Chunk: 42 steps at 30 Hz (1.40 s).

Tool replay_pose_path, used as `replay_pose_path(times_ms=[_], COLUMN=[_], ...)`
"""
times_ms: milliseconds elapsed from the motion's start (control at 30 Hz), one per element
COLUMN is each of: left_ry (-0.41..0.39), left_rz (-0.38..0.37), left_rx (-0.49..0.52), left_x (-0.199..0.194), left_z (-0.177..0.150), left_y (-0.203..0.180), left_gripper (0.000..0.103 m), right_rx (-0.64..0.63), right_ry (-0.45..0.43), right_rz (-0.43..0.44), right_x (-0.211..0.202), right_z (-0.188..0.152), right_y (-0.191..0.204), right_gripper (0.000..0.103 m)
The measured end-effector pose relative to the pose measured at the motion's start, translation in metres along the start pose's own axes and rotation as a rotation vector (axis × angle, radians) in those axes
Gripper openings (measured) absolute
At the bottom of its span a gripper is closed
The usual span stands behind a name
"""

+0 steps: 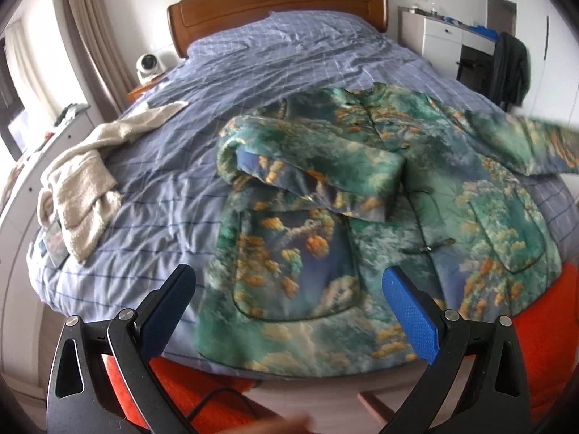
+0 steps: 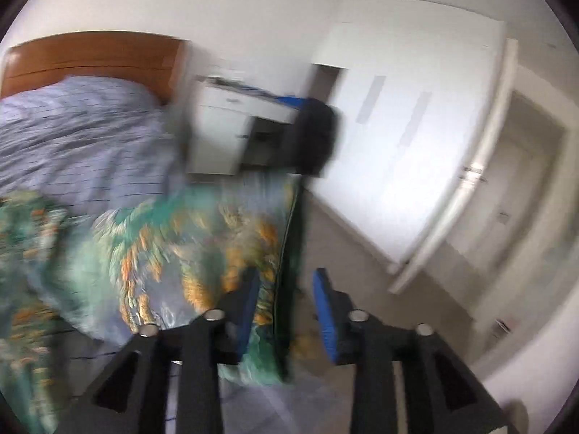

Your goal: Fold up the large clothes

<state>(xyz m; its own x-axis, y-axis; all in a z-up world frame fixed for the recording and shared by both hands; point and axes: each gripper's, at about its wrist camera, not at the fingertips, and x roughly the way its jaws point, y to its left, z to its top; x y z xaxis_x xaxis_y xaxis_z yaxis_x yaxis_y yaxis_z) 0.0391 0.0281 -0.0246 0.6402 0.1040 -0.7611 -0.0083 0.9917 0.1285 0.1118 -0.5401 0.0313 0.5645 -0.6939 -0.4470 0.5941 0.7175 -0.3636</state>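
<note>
A quilted jacket printed in green, blue and orange lies front up on the blue checked bed. Its left sleeve is folded across the chest. The other sleeve stretches out past the right side of the bed, blurred. My left gripper hovers open above the jacket's hem, with nothing between its fingers. In the blurred right wrist view, the cuff of that outstretched sleeve sits between the jaws of my right gripper. It lies against the left finger, and a gap shows before the right pad.
A cream fleece garment lies crumpled on the bed's left side. A white fan stands beside the wooden headboard. A white desk and a chair with dark clothing stand at the right. Something orange is close below.
</note>
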Motion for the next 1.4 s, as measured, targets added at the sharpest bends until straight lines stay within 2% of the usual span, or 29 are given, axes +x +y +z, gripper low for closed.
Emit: replay_pose_path(times_ms=[67, 133, 233, 300, 433, 500, 567, 667, 733, 800, 833, 867, 900, 967, 1067, 1200, 1300, 1367, 1400], left_ry=[-0.003, -0.006, -0.029, -0.056, -0.092, -0.079, -0.032, 0.036, 0.065, 0.070, 0.083, 0.079, 0.066, 0.044, -0.023, -0.102, -0.155, -0.177, -0.179], left_rz=[-0.001, -0.023, -0.061, -0.090, -0.105, -0.112, -0.122, -0.120, -0.169, -0.229, -0.268, -0.257, -0.234, -0.252, -0.247, -0.199, -0.101, 0.030, 0.078], left_rx=[0.015, 0.047, 0.143, 0.246, 0.485, 0.555, 0.573, 0.534, 0.496, 0.474, 0.467, 0.457, 0.450, 0.410, 0.296, 0.092, -0.035, -0.117, -0.158], left_x=[0.006, 0.012, 0.023, 0.034, 0.069, 0.093, 0.126, 0.166, 0.181, 0.183, 0.182, 0.178, 0.174, 0.160, 0.126, 0.080, 0.050, 0.039, 0.037], left_z=[0.004, 0.008, 0.017, 0.025, 0.033, 0.037, 0.044, 0.054, 0.057, 0.057, 0.057, 0.057, 0.055, 0.056, 0.060, 0.075, 0.078, 0.073, 0.070], left_y=[-0.001, -0.005, -0.019, -0.033, -0.073, -0.088, -0.096, -0.095, -0.091, -0.086, -0.083, -0.082, -0.079, -0.066, -0.030, 0.055, 0.123, 0.173, 0.192], left_gripper=[0.103, 0.103, 0.103, 0.103, 0.103, 0.103, 0.103, 0.103, 0.102, 0.083, 0.057, 0.034, 0.031, 0.029, 0.029, 0.029, 0.031, 0.040, 0.041], right_rx=[0.023, 0.048, 0.056, 0.052, 0.022, 0.016, 0.003, -0.057, -0.090, -0.114, -0.120, -0.124, -0.126, -0.128, -0.129, -0.143, -0.151, -0.152, -0.151], right_ry=[-0.007, -0.004, 0.019, 0.014, 0.032, 0.049, 0.051, 0.021, -0.001, -0.015, -0.023, -0.030, -0.040, -0.052, -0.054, -0.070, -0.078, -0.073, -0.070], right_rz=[-0.045, -0.020, 0.117, 0.189, 0.362, 0.453, 0.520, 0.599, 0.628, 0.659, 0.669, 0.673, 0.677, 0.682, 0.704, 0.716, 0.726, 0.736, 0.742], right_x=[-0.003, -0.011, -0.031, -0.049, -0.086, -0.102, -0.119, -0.146, -0.161, -0.174, -0.181, -0.185, -0.190, -0.197, -0.205, -0.214, -0.216, -0.216, -0.216], right_z=[-0.004, -0.011, -0.025, -0.037, -0.061, -0.068, -0.076, -0.078, -0.077, -0.075, -0.075, -0.073, -0.073, -0.074, -0.075, -0.077, -0.077, -0.077, -0.077], right_y=[-0.010, -0.014, -0.002, -0.001, 0.040, 0.062, 0.080, 0.101, 0.111, 0.118, 0.119, 0.121, 0.122, 0.124, 0.127, 0.129, 0.133, 0.137, 0.140], right_gripper=[0.053, 0.053, 0.053, 0.053, 0.053, 0.053, 0.053, 0.053, 0.053, 0.053, 0.053, 0.053, 0.053, 0.053, 0.053, 0.053, 0.053, 0.053, 0.053])
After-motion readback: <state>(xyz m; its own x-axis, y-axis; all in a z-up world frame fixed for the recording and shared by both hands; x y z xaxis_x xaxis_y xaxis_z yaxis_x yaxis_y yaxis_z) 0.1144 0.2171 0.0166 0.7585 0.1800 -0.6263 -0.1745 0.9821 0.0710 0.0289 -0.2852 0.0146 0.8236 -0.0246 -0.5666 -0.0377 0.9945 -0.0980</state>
